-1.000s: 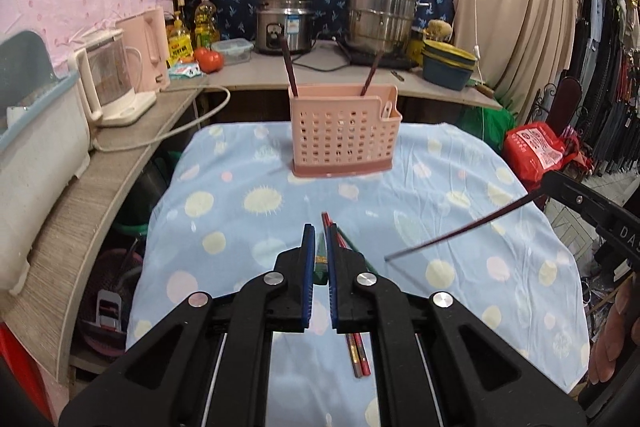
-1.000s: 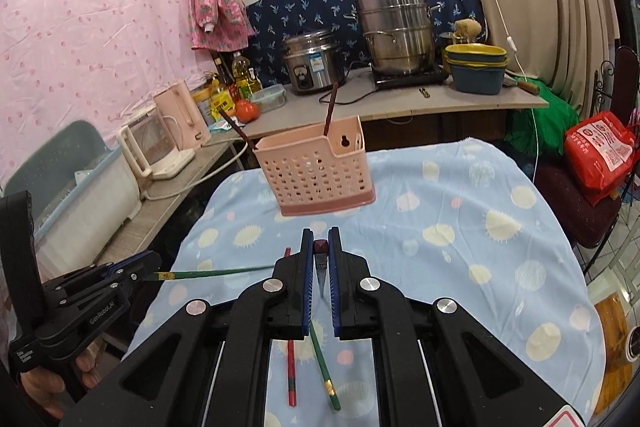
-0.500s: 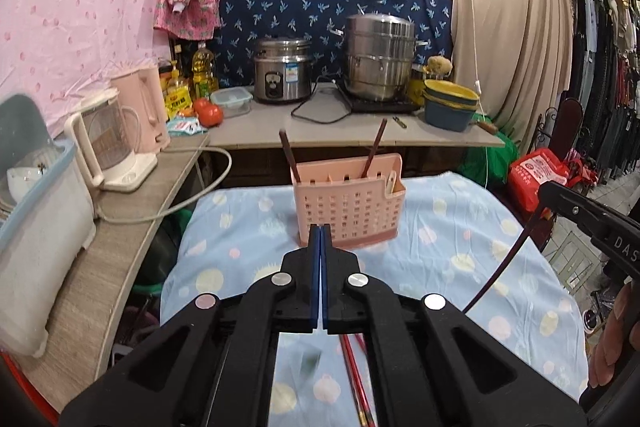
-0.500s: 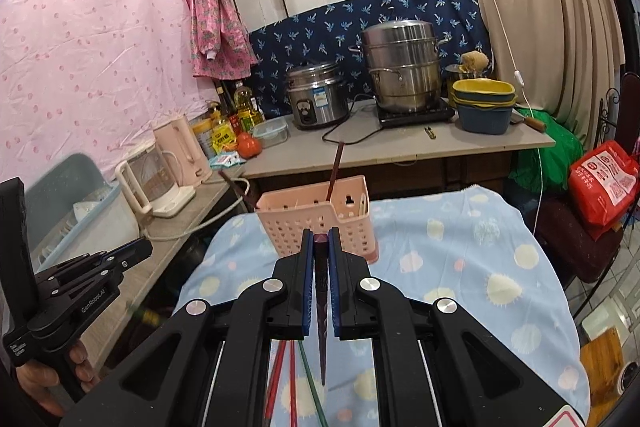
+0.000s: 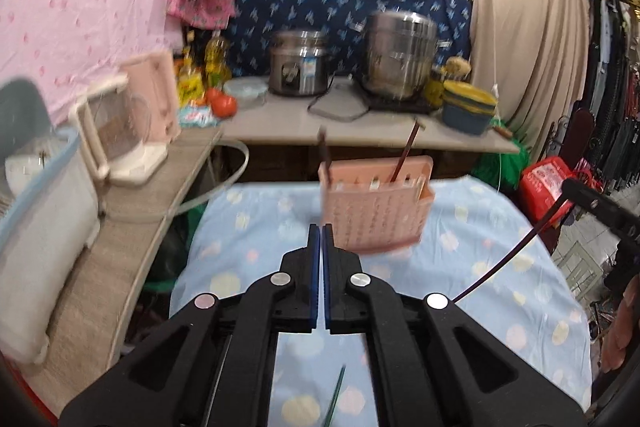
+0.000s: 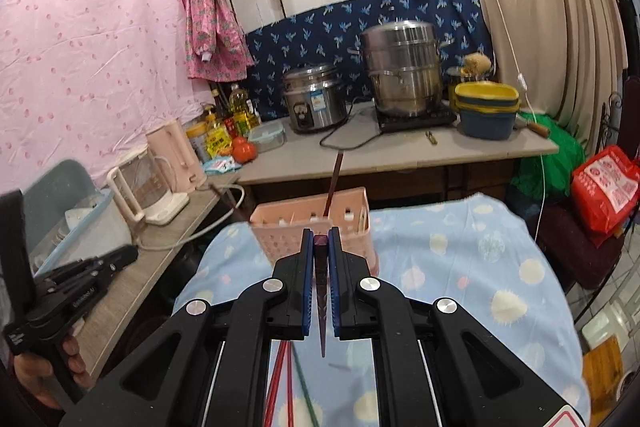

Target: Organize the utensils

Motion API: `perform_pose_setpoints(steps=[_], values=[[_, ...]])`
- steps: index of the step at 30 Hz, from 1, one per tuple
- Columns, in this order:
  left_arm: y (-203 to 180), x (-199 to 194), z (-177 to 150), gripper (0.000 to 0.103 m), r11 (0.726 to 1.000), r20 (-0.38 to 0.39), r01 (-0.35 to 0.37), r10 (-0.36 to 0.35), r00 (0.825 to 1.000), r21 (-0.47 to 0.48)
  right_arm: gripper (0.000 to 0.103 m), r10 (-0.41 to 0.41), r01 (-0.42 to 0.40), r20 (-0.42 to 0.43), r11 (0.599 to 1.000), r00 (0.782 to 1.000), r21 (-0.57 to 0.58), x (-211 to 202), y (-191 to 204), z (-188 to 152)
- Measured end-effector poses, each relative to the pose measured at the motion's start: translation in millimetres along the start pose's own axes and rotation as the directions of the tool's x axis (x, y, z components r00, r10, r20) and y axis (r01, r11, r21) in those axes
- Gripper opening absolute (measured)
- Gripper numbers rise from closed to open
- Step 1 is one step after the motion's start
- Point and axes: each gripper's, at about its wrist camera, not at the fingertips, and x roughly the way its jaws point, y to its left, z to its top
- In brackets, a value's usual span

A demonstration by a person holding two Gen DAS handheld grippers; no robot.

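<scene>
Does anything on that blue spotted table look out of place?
Yes. Loose chopsticks lie on the blue spotted tablecloth instead of standing in the pink basket. The right gripper grips one dark chopstick by its end.

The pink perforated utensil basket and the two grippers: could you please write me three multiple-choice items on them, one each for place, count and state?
1. Where does the pink perforated plastic utensil basket stand?
A. on the dotted blue tablecloth
B. on the grey counter
C. on the floor

2. How many dark chopsticks stand in it?
A. none
B. two
C. five

3. What is the right gripper doing?
A. gaping empty
B. clamping a dark maroon chopstick
C. clamping a spoon

Answers: 1 A, the basket sits on the dotted blue tablecloth. 2 B, two sticks rise from it in the left wrist view. 3 B, the dark maroon chopstick sits between its blue pads.
</scene>
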Motion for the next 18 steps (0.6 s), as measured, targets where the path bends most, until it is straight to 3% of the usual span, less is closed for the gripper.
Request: perform_pose_setpoints(steps=[4,6,8,11,18], values=[[16.4,0.0,-55.8,0.003,0.999,-0.098,-0.016,0.013,0.995,-0.028,0.007,0.002,-0.001,-0.036,1.0,0.999,0.029,-8.1,-5.2,-25.0],[22.9,-1.4,-86.4,0.01,0.999,-0.159,-0.03,0.023,0.987,-0.037,0.007,0.001,0.001,-0.037,0.999,0.999,0.038,-17.1,-6.6,-31.1],[27.4,-6.7,-116.4,0.023,0.998,-0.208,-0.042,0.031,0.978,-0.049,0.007,0.0,0.001,-0.027,0.999,1.0,0.041,-27.8,-5.7,-33.9],[30.3,-16.7,-151.8,0.031,0.998,-0.266,-0.047,0.033,0.963,-0.049,0.007,0.0,0.0,-0.01,0.999,1.0,0.047,-43.8,-2.1,-35.3],[32.9,-35.3,-222.5,0.035,0.998,-0.394,-0.037,0.013,0.919,-0.053,0.007,0.009,-0.009,0.016,0.999,1.0,0.049,-69.9,5.7,-41.2]])
